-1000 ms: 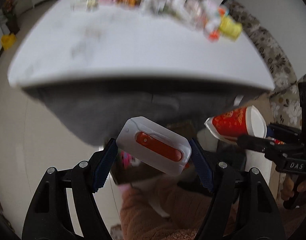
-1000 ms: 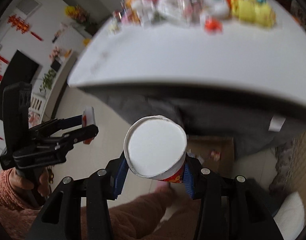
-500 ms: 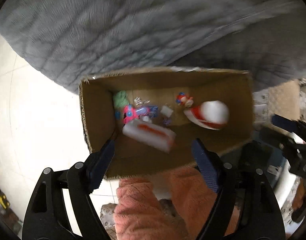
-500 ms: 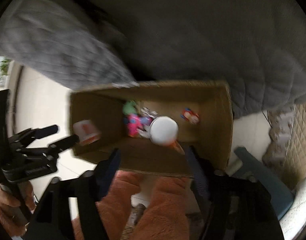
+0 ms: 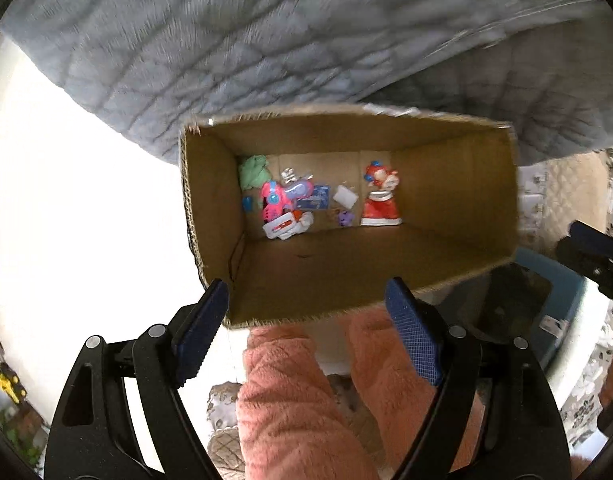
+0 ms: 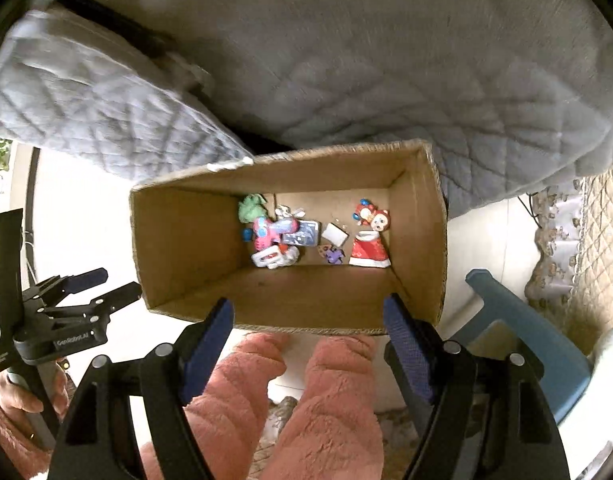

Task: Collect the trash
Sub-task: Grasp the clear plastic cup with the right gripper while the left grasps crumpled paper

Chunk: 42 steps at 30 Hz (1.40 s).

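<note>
An open cardboard box [image 5: 462, 208] [image 6: 178, 248] stands on the floor below both grippers. On its bottom lie a red and white paper cup [image 5: 380, 210] [image 6: 368, 252], a white pack with a red stripe [image 5: 282, 226] [image 6: 268, 258], a pink toy [image 5: 274, 200] [image 6: 264, 234], a green lump [image 5: 253, 170] [image 6: 250, 208] and other small trash. My left gripper [image 5: 310, 328] is open and empty above the box's near wall; it also shows in the right wrist view [image 6: 102, 286]. My right gripper [image 6: 310, 340] is open and empty above the same wall.
A grey quilted cloth [image 5: 266, 40] [image 6: 386, 60] hangs behind the box. The person's pink fleece knees [image 5: 290, 400] [image 6: 306, 392] sit under the grippers. A blue stool [image 6: 518, 340] stands right of the box. White floor [image 5: 66, 200] lies to the left.
Both grippers let go: the white pack and the cup dropped and now lie on the box bottom. A second ago the grippers held them near the table.
</note>
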Each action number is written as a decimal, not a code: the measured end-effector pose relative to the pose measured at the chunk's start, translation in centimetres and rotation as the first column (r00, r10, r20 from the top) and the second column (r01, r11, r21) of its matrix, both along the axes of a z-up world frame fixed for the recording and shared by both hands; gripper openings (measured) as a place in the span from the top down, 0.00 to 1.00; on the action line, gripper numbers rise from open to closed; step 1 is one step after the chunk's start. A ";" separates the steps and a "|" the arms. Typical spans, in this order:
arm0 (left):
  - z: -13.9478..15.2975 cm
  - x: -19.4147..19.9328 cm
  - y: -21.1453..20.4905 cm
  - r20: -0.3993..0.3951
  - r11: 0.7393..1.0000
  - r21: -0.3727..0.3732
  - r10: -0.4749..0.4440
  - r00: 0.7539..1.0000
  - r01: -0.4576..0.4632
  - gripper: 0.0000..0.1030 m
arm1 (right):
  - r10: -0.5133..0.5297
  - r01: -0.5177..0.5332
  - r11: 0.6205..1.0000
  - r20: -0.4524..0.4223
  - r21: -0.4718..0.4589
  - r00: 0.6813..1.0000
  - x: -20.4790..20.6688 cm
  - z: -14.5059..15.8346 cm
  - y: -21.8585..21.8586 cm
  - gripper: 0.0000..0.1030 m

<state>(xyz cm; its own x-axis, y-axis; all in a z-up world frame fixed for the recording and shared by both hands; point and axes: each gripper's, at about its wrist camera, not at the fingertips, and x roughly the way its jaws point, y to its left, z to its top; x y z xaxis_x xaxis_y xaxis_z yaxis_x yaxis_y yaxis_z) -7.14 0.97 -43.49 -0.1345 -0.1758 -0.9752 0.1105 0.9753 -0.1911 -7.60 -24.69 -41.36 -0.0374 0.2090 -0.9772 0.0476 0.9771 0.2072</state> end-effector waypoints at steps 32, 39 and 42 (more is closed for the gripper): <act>27.3 -0.4 0.9 0.445 0.997 0.021 0.062 0.893 -0.080 0.19 | -0.409 0.447 0.894 0.468 0.033 0.783 24.2 26.2 -20.8 0.13; 26.3 -1.9 1.3 0.397 0.976 0.035 0.185 0.899 -0.217 0.19 | -0.355 0.365 0.930 0.387 0.052 0.851 27.5 23.4 -21.2 0.54; 26.4 -1.9 0.8 0.395 0.970 0.022 0.216 0.893 -0.244 0.19 | -0.345 0.346 0.935 0.397 0.073 0.850 27.1 23.7 -21.7 0.54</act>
